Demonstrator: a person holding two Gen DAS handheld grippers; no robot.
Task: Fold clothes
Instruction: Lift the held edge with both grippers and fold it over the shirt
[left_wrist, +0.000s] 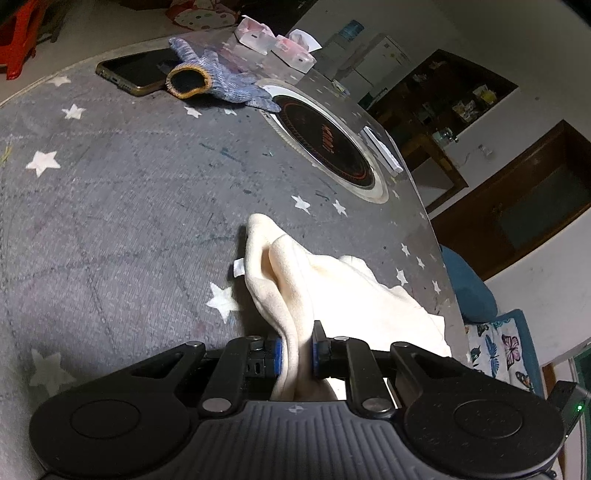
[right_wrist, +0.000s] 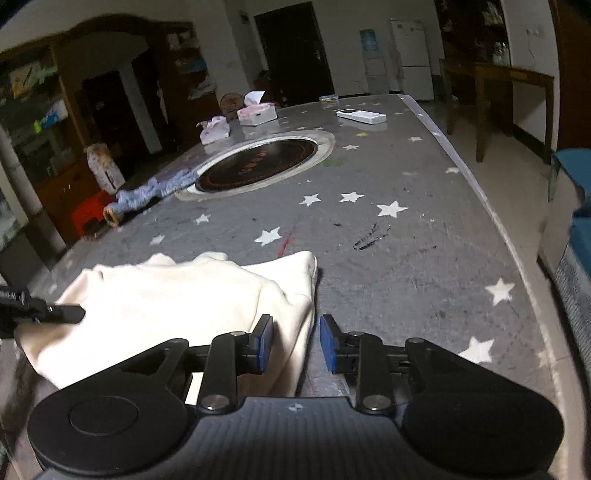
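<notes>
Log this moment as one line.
left tongs: shut on garment | right tongs: open, astride garment edge | garment: bunched on table | fold: not done

This is looking like a lived-in home, a dining and living room in one. A large table (right_wrist: 424, 229) wearing a grey star-printed cover is carrying a round built-in hotplate (right_wrist: 258, 166), tissue packs (right_wrist: 256, 112), a white remote (right_wrist: 361, 116), a phone (left_wrist: 136, 72) and a knitted work glove (left_wrist: 221, 79). Around it, a white fridge (right_wrist: 412, 59) and water dispenser (right_wrist: 371, 59) are standing by a dark door (right_wrist: 291, 51), wooden shelving (right_wrist: 48, 122) is holding household clutter, and a butterfly-print cushion (left_wrist: 502, 347) is lying on a blue seat beside the table.
</notes>
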